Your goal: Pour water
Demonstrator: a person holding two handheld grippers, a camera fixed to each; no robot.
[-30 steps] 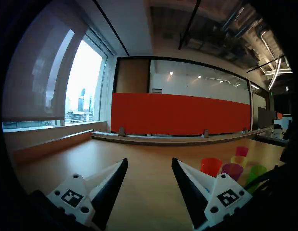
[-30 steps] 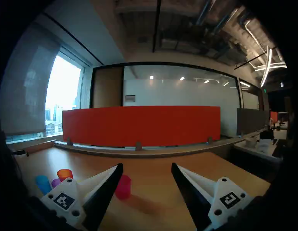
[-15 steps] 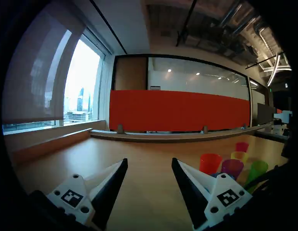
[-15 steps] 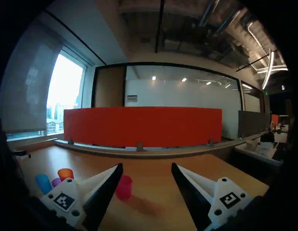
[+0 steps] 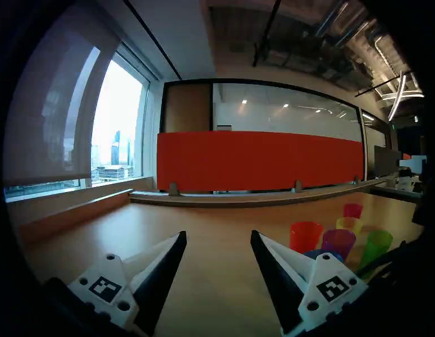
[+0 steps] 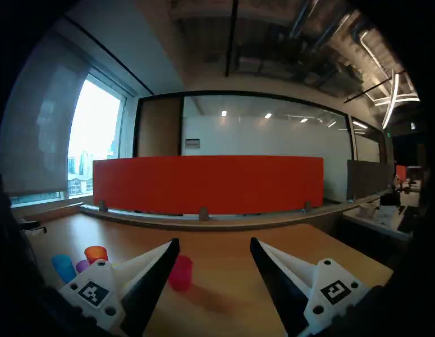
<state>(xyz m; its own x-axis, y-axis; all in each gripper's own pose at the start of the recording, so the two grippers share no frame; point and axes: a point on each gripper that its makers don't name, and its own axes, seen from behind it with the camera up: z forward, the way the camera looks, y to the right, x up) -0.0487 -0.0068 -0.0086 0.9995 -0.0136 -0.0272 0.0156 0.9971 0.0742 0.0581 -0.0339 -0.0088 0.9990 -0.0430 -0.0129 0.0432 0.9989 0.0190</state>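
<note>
The wooden table (image 5: 217,216) is stretching toward the red partition (image 5: 256,160). The left gripper (image 5: 217,233) is hovering above it with fingers spread, gripping nothing. A cluster of cups (image 5: 338,240) is standing just right of its right finger, the orange cup (image 5: 305,236) nearest. The right gripper (image 6: 213,240) is likewise hanging released, with the pink cup (image 6: 181,272) standing upright beyond its left finger, partly hidden. What the cups are holding cannot be told.
</note>
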